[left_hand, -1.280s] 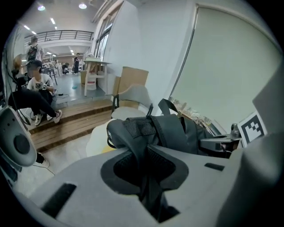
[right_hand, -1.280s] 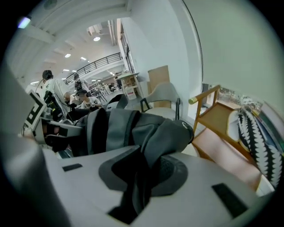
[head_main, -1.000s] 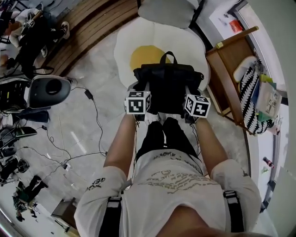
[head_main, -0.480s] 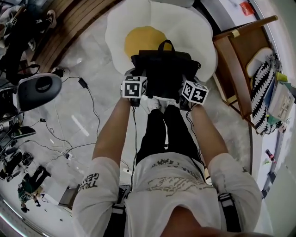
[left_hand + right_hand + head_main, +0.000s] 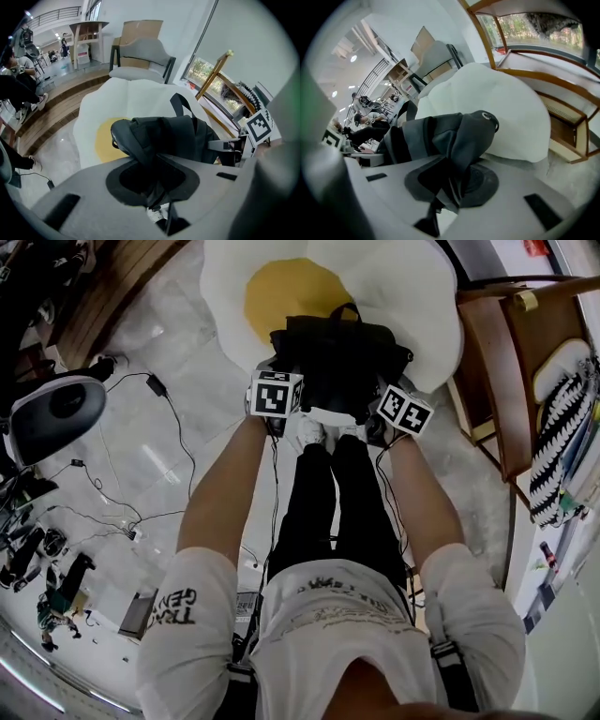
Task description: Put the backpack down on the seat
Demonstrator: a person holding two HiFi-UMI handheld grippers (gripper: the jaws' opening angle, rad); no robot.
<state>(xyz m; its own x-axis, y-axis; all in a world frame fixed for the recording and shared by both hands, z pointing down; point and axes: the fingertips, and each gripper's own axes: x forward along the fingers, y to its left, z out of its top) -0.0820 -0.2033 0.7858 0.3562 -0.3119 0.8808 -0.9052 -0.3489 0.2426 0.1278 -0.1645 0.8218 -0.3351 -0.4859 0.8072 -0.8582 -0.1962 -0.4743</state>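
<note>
The black backpack hangs over the front edge of the fried-egg seat cushion, just short of the yolk, strung between the two grippers. The left gripper is clamped on a fold of fabric at the bag's left side, and the right gripper is pinched onto the fabric at its right side. So both have hold of the bag, and neither looks nearer than the other.

From the grippers the bag lies straight ahead, away from the person, with the seat beyond and under it. Its carry handle points away toward the yolk, and its wider span runs left to right between the grippers. I can't tell if the bottom touches the cushion. My guess is the move just needs lowering it forward onto the seat.
</note>
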